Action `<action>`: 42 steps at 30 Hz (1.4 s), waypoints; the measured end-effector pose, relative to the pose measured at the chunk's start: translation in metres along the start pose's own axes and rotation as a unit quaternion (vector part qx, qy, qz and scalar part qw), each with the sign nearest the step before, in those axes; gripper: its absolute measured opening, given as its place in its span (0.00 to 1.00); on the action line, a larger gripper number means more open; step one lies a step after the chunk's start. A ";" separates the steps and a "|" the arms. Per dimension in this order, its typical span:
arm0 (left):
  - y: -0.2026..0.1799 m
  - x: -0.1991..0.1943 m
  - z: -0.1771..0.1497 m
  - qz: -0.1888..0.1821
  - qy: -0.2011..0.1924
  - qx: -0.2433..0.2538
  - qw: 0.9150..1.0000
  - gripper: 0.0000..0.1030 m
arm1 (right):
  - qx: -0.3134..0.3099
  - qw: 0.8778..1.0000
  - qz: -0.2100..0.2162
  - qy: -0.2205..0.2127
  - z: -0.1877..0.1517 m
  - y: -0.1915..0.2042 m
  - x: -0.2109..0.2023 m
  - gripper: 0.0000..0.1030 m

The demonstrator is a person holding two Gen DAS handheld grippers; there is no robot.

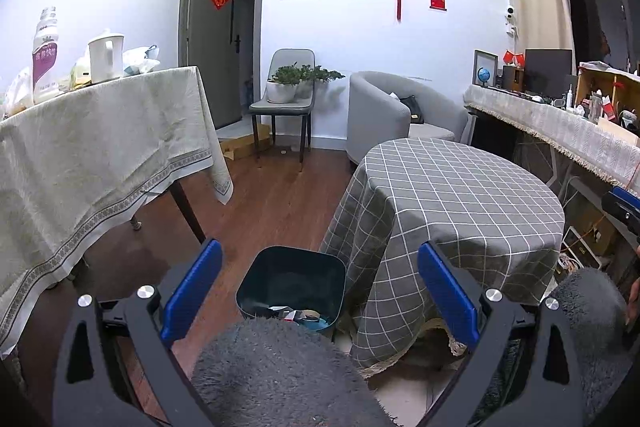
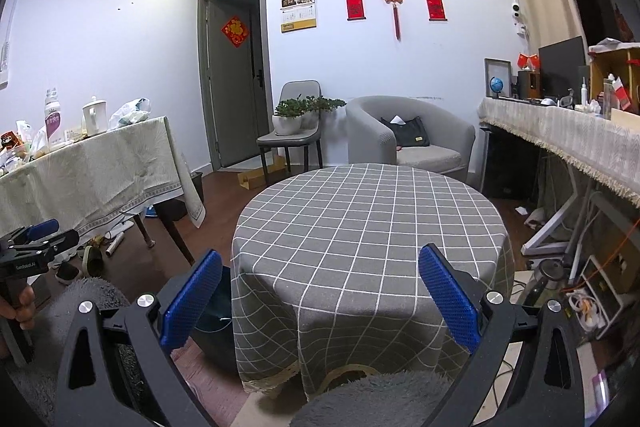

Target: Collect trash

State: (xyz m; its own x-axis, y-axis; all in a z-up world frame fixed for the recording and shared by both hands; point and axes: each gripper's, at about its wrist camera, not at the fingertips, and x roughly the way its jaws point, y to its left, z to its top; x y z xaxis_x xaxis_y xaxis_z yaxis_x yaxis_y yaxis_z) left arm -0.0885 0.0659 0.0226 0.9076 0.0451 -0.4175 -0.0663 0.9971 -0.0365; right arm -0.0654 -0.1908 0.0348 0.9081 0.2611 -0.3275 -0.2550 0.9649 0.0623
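Hovering, both units idle. Inventory:

- Left claw (image 1: 319, 291): blue-padded jaws spread wide, nothing held. Sits above and just short of the dark teal square plastic bin (image 1: 292, 285).
- Right claw (image 2: 319, 293): blue-padded jaws spread wide, nothing held. Points at the round bench w/ grey white-checked cloth (image 2: 368, 227).
- Bin: on the wood floor, just beside the round bench's cloth drop, on its left. Contents: scraps of paper and what looks like a tape roll, at the bottom near edge; part hidden by grey fuzzy fabric (image 1: 272, 371) low in the left view.
- Round bench top: no trash seen on it.
- Long bench w/ cream patterned cloth (image 1: 92, 155), left of room: white kettle (image 1: 106, 55), white bottle w/ purple label (image 1: 44, 57), plastic bags. Trash or not: can't tell.
- Floor under it: loose items and shoes, too small to sort.

Status (judged): table looks cleared; task near done, or next target lies elsewhere.

Risks:
- Nothing marked as trash nearby, so a wrong pick off the long bench is likely.
- Bin sits close against hanging cloth; a low reach could snag the cloth or tip the bin.
- Fuzzy fabric blocks the near view, so a drop could miss.
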 end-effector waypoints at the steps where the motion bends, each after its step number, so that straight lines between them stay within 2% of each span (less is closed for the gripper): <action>1: 0.000 0.000 0.000 0.000 0.000 0.001 1.000 0.97 | 0.000 1.000 0.000 0.000 0.000 0.000 0.000 0.97; 42: 0.003 0.001 0.000 0.000 -0.001 0.008 1.000 0.97 | -0.001 1.000 -0.001 0.001 0.001 0.001 0.000 0.97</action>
State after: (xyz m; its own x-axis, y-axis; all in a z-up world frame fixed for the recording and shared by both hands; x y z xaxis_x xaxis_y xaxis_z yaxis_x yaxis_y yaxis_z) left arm -0.0880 0.0690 0.0221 0.9086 0.0457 -0.4153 -0.0603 0.9979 -0.0220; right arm -0.0655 -0.1902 0.0355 0.9076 0.2598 -0.3299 -0.2546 0.9652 0.0596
